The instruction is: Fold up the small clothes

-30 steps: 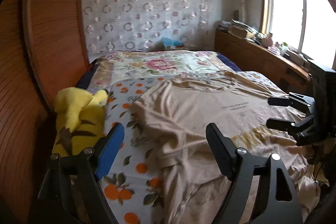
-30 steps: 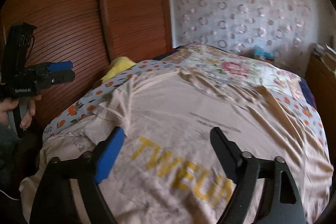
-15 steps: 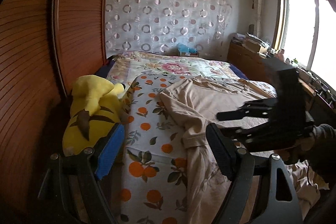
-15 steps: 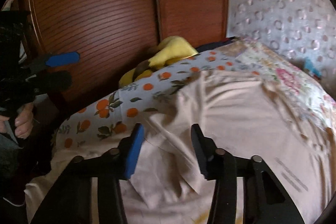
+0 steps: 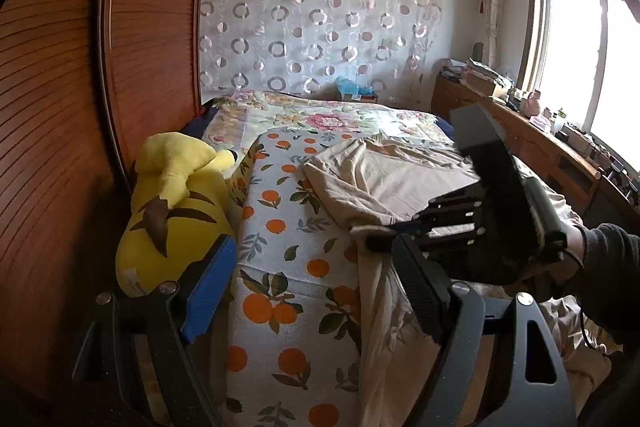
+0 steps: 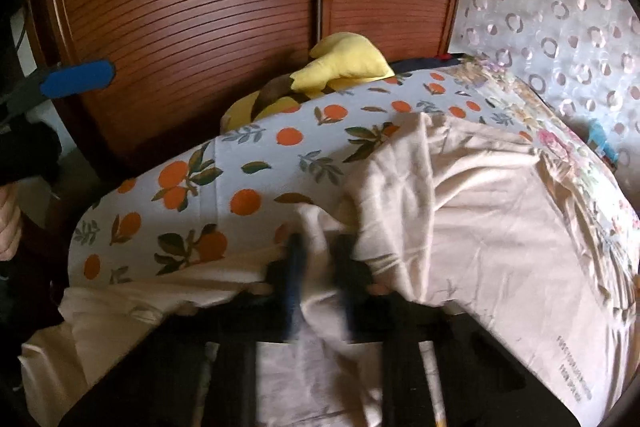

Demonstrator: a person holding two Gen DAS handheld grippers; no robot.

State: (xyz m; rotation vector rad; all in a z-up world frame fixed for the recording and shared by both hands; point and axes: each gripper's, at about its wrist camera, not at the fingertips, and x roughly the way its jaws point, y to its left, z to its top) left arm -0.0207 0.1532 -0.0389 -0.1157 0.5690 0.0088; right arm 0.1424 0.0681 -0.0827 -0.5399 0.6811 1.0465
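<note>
Right wrist view | shirt [image 6: 480, 211] at bed [image 6: 248, 163] near edge | right gripper [image 6: 320, 267] jaws just closed, pinching its fold | left gripper [image 5: 312, 291] wide, empty | risk: thin pinch slips, fold collapses

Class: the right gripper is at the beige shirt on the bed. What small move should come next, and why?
Probably lift the pinched fabric and carry it across the shirt. The right gripper has just closed on cloth between its fingers, while the left gripper is open and holds nothing.
</note>
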